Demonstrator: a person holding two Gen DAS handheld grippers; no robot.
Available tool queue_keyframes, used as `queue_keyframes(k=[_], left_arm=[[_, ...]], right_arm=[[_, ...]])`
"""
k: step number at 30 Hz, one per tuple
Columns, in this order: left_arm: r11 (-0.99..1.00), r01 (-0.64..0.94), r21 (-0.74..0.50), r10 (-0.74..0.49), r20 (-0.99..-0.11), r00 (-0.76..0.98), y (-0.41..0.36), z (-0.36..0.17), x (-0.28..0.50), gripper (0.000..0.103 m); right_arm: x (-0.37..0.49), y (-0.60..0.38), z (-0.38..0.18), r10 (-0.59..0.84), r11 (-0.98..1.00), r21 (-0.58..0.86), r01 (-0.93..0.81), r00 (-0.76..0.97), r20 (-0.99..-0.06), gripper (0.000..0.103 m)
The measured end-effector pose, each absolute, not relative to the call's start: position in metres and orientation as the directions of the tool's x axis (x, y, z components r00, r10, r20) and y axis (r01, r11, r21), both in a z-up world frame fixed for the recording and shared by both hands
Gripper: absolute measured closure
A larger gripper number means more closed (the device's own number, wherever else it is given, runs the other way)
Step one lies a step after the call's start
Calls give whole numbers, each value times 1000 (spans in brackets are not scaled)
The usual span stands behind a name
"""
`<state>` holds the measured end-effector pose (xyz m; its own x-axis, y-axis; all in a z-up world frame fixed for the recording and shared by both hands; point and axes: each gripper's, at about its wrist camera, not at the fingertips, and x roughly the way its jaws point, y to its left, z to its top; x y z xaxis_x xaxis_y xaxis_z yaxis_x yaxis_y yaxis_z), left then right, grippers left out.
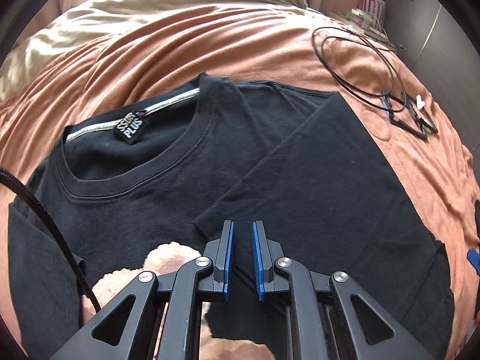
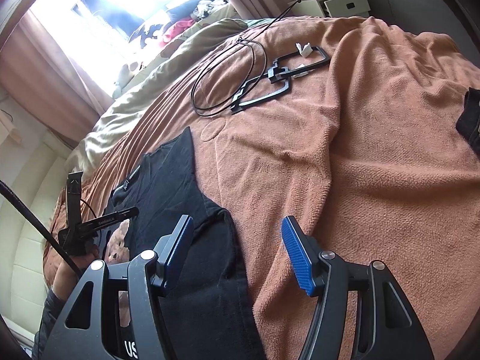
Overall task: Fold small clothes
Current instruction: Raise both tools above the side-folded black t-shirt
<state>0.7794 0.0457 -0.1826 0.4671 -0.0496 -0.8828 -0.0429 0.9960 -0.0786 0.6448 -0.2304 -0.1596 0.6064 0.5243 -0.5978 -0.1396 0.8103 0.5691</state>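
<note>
Blanket [image 2: 345,156] of rust-coloured fleece covers the bed, and the black shirt [image 1: 186,186] lies flat on it, collar away from the person, one side already folded inward across the chest. Beyond the shirt's folded side sit a cable loop [image 1: 354,69] and black frames [image 2: 285,72]. The left gripper [image 1: 242,258] hovers over the shirt's middle, fingers nearly pressed together, pinching nothing. The right gripper [image 2: 237,252] waits at the shirt's folded edge, fingers spread, empty. Next, I'd guess, comes folding the other side in, which calls for gripping that sleeve.
</note>
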Motion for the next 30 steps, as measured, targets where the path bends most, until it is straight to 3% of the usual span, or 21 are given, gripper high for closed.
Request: queue_keyframes(k=[8, 10, 12, 14, 19, 20, 23, 27, 30], left_arm=[[993, -56, -99, -60, -872, 486, 59, -151, 740, 89], [990, -63, -123, -75, -862, 501, 62, -138, 722, 85], [987, -65, -148, -94, -854, 511, 64, -127, 702, 61], [986, -52, -157, -107, -843, 527, 66, -114, 678, 45], [993, -35, -110, -70, -814, 576, 70, -79, 621, 26], [994, -40, -102, -60, -808, 586, 72, -71, 609, 23], [994, -81, -78, -12, -788, 615, 78, -51, 576, 21], [990, -106, -89, -1, -767, 642, 84, -29, 534, 15], [989, -119, -92, 11, -744, 668, 87, -17, 500, 12]], right_arm=[[628, -227, -144, 483, 838, 524, -149, 647, -590, 44], [621, -225, -136, 480, 841, 518, -156, 657, -581, 44], [613, -224, -129, 475, 846, 508, -163, 661, -580, 44], [606, -222, -123, 498, 833, 528, -163, 636, -590, 44], [583, -209, -101, 494, 854, 482, -196, 594, -634, 44], [579, -207, -96, 508, 847, 489, -206, 585, -632, 41], [554, -203, -74, 500, 860, 444, -252, 593, -631, 19], [520, -199, -49, 503, 863, 401, -307, 591, -631, 5], [491, -197, -37, 482, 876, 339, -343, 602, -637, 4]])
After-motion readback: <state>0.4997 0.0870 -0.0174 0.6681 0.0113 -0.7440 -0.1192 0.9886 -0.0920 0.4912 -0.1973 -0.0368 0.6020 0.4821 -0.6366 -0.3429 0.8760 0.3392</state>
